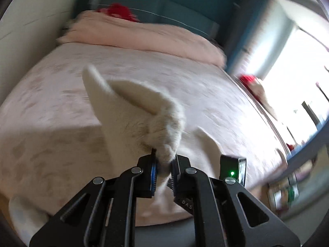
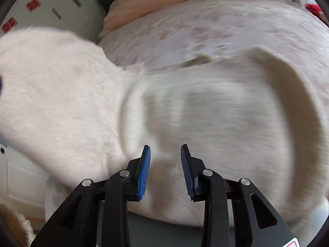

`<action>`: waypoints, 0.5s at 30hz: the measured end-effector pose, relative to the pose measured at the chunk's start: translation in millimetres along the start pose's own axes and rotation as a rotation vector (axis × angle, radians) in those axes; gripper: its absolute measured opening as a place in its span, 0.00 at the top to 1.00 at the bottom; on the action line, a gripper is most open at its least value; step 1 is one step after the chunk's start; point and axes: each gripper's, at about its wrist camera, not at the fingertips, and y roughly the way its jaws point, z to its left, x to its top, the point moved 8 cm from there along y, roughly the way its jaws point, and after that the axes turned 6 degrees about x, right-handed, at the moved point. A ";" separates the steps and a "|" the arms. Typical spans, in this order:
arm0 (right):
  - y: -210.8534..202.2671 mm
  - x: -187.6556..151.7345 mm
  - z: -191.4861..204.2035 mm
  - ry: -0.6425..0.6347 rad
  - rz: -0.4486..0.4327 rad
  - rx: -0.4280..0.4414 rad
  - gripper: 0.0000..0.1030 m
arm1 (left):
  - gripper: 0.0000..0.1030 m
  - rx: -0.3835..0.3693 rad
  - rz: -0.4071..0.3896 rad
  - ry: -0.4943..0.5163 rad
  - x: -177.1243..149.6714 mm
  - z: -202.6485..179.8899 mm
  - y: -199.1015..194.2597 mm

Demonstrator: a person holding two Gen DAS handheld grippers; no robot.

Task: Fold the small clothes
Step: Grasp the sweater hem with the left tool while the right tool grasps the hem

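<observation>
- On the bed [image 1: 61, 107], a white garment [image 2: 205, 113] lies at the near edge, one end lifted.
- Left gripper [image 1: 164, 164] is clenched on that bunched end.
- Right gripper [image 2: 165, 168] hangs over the garment, jaws apart, grasping nothing.
- Beyond the garment, a pink duvet [image 1: 144, 39] and red cloth [image 1: 119, 12] sit at the headboard.

Both wrist views look down along their fingers, close over the bed [image 1: 205, 94], sharing the white garment [image 2: 61, 94].
</observation>
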 end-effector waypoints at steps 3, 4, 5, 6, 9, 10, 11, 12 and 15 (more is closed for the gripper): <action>-40.8 -3.0 -39.5 0.076 -0.053 -0.017 0.60 | 0.84 -0.005 0.111 0.135 -37.6 -47.3 45.1; -53.1 -4.5 -52.5 0.102 -0.065 -0.023 0.59 | 0.80 -0.005 0.144 0.168 -52.2 -53.5 55.5; -64.4 -6.0 -64.4 0.129 -0.074 -0.028 0.56 | 0.78 0.013 0.191 0.219 -73.2 -60.7 71.0; -71.4 -7.4 -73.1 0.147 -0.079 -0.027 0.53 | 0.73 0.038 0.231 0.261 -93.3 -63.6 80.9; -88.0 -10.2 -82.5 0.187 -0.082 0.022 0.42 | 0.44 0.072 0.253 0.310 -127.9 -57.4 75.5; -88.1 -9.5 -80.1 0.192 -0.080 0.049 0.39 | 0.33 0.083 0.245 0.309 -132.3 -53.5 71.3; -85.9 -8.1 -74.8 0.197 -0.074 0.082 0.32 | 0.31 0.101 0.227 0.300 -137.5 -44.5 65.5; -83.1 -7.2 -70.3 0.198 -0.068 0.104 0.31 | 0.29 0.116 0.218 0.284 -140.1 -32.8 60.5; -60.0 1.5 -51.1 0.211 -0.033 0.188 0.27 | 0.24 0.199 0.228 0.219 -138.7 4.2 62.5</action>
